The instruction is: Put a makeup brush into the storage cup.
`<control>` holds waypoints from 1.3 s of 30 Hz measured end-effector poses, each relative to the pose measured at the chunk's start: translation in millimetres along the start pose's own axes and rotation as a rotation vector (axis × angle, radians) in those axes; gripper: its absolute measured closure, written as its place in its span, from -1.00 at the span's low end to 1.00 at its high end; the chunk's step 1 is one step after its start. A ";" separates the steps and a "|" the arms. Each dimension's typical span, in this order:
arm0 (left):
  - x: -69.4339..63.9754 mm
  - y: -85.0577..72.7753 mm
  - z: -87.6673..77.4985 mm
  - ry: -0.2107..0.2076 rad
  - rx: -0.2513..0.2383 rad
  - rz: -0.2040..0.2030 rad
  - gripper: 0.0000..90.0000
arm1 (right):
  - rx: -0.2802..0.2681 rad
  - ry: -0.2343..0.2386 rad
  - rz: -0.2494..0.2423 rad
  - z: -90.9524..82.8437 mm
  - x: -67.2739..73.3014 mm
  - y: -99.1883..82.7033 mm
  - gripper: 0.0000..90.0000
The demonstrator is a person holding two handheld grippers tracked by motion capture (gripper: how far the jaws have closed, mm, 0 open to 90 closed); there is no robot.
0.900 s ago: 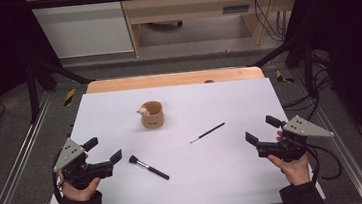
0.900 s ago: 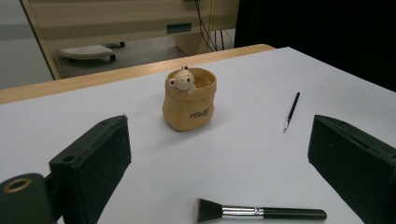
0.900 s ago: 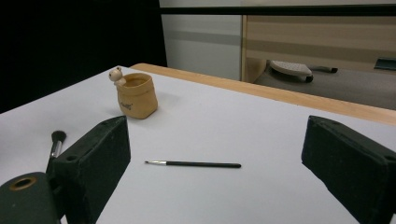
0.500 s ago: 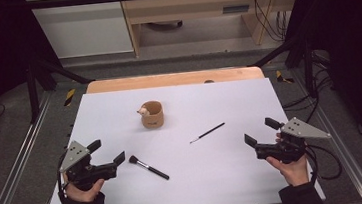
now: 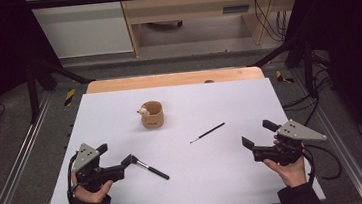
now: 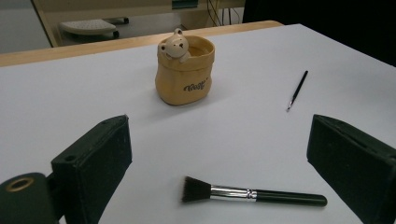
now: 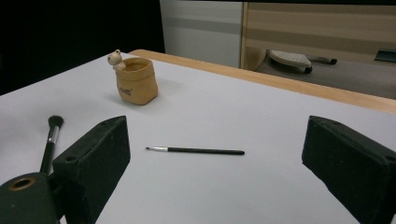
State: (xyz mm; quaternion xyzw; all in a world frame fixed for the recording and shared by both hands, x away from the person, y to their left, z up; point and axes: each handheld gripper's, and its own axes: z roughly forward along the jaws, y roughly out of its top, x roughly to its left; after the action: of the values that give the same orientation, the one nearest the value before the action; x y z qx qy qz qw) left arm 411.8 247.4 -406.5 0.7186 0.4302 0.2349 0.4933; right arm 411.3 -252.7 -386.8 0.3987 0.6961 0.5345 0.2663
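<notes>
Black-bristled brush (image 5: 146,166) now lies just beside the left gripper (image 5: 117,161), which has advanced, fingers wide and empty; right gripper (image 5: 256,138) equally open, ready to grasp.

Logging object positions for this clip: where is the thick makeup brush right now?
In the high view the makeup brush lies flat on the white table, near the front left, just ahead of the open left gripper and nearer than the bear cup.

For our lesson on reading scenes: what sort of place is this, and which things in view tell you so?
Probably a lab or workshop set up for recording. A white table sits inside a metal rail frame, cables hang near wooden furniture behind, and a person holds the left gripper and right gripper, both open.
</notes>
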 end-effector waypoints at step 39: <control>-40.0 -31.2 43.8 0.047 0.195 -0.004 -0.86 | 0.017 0.006 -0.005 1.8 5.8 -0.7 -0.83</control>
State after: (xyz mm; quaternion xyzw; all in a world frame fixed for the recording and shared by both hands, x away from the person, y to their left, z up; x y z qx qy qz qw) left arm 412.3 195.7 -449.2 0.7566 0.4639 0.2079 0.4113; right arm 409.4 -246.9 -387.7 0.3976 0.7022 0.5293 0.2621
